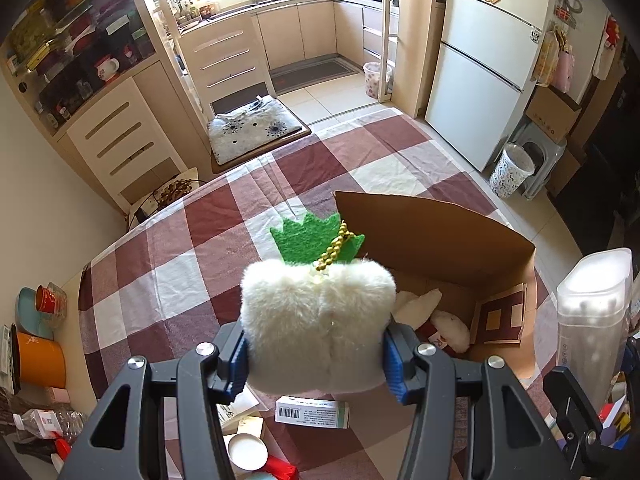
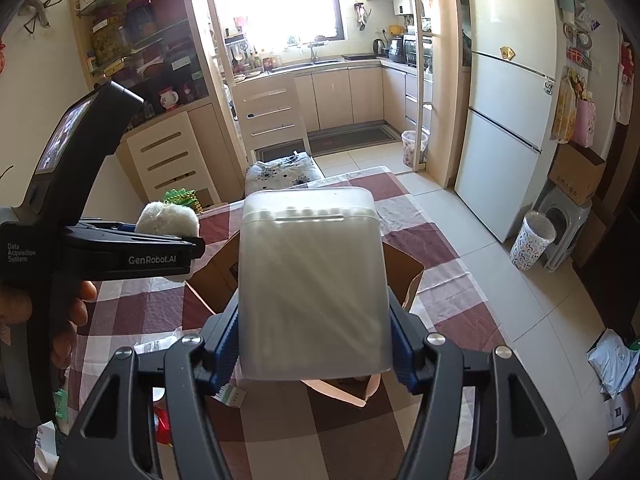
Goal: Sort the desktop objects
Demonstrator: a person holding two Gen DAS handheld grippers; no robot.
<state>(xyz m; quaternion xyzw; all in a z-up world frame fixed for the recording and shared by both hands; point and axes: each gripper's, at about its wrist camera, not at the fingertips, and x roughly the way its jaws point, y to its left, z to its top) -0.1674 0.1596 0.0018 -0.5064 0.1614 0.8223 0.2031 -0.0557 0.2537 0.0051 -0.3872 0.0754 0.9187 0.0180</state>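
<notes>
Left gripper [image 1: 316, 354] clenched on white plush toy [image 1: 316, 320], pads squeezing its sides, toy lifted off table. Cardboard box [image 1: 440, 248] just ahead-right of it, likely drop spot. Right gripper [image 2: 314, 346] clenched on frosted plastic case [image 2: 312, 280], box [image 2: 404, 268] behind and below; both loads probably headed in.
</notes>
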